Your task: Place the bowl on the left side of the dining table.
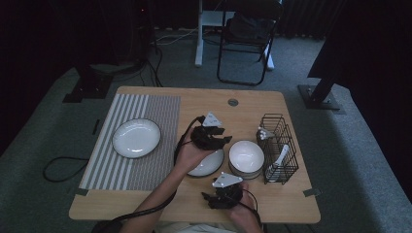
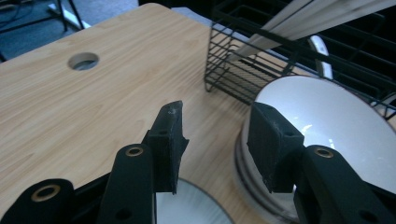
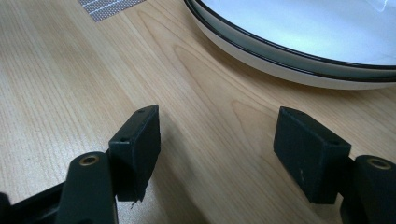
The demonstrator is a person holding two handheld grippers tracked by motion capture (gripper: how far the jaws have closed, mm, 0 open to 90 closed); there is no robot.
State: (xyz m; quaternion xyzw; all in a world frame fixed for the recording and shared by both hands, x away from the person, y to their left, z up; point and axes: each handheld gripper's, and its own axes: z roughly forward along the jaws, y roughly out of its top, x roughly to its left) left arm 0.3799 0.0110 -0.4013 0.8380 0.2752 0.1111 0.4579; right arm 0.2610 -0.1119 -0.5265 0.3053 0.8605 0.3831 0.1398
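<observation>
In the high view, the left hand-held gripper [image 1: 224, 141] hovers in the middle of the frame over the wooden counter [image 1: 145, 199], above the far rim of a shallow white plate [image 1: 210, 165] that lies just below it, and it points toward the stack of white bowls [image 1: 247, 156] right of centre. The left gripper view shows its jaws standing apart with nothing between them: the left jaw rises over bare wood and the plate's edge [image 2: 196, 207] at the bottom of the frame, while the right jaw stands in front of the near rim of the bowls [image 2: 336, 116], which sit at the right of the frame; whether it touches that rim I cannot tell. Just beyond the bowls stands a black wire rack [image 1: 279, 145] holding a white spoon [image 1: 279, 158]. The right hand-held gripper [image 1: 214, 198] sits low in the high view, near the counter's bottom edge, just below the plate. In the right gripper view its jaws are spread wide over bare wood, gripping nothing, and the plate [image 3: 299, 32] lies apart from them across the upper right of the frame. A second white plate [image 1: 136, 138] rests on a striped mat [image 1: 145, 104] at the left of the high view, well apart from both grippers.
</observation>
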